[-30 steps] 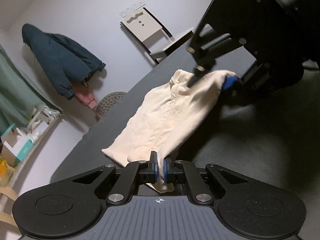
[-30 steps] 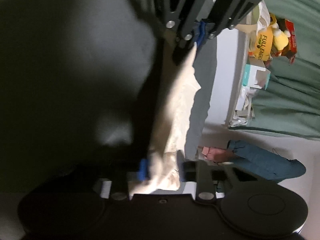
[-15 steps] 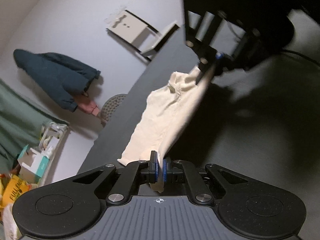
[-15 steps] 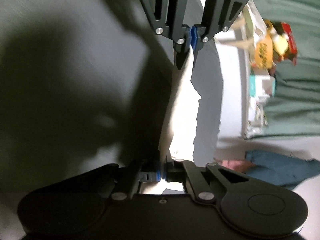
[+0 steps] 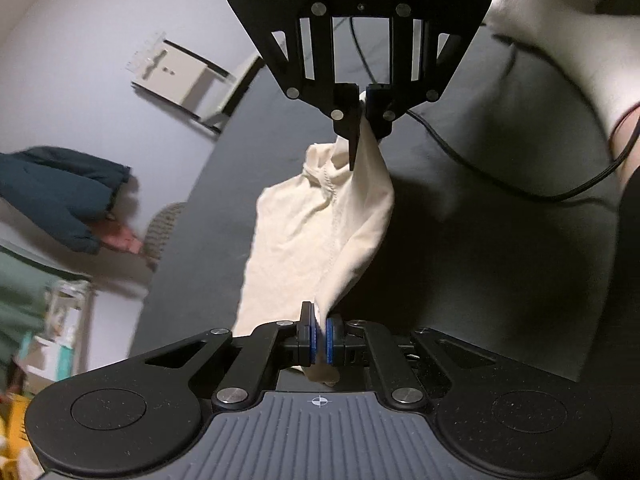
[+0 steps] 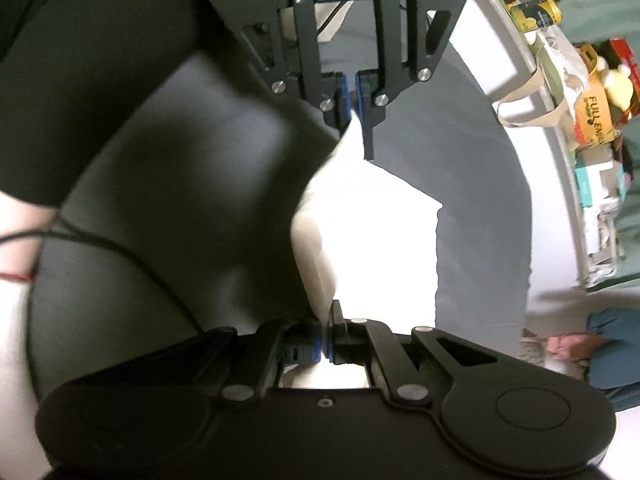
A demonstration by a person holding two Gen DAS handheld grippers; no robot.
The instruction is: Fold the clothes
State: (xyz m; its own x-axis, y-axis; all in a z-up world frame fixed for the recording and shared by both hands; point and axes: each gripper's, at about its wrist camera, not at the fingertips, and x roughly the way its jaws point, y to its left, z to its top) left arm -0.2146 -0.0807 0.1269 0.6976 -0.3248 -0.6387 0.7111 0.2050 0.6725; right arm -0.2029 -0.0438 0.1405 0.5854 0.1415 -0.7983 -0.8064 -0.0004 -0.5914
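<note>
Because the right wrist view is overexposed, the cloth reads there as a white patch with no seam or weave to make out; its lower edge is hidden behind the right gripper. In the left wrist view the cloth's near corner is hidden between the pads of the left gripper, and a sleeve is cut off at 1 o'clock.

Both grippers are closed down to the thickness of the fabric, each pinching an edge of the cream cloth. The cloth hangs stretched between them above the dark table: from the left gripper it runs up toward 12 o'clock, where the right gripper clamps its far end; from the right gripper it likewise rises to 12 o'clock, to the left gripper. Its slack side sags toward 10 o'clock in the left view, seam visible. A black cable lies across the table at 2 o'clock.

Compared with half a second ago, the two grippers face each other squarely, and the opposite gripper looms larger in each view.
</note>
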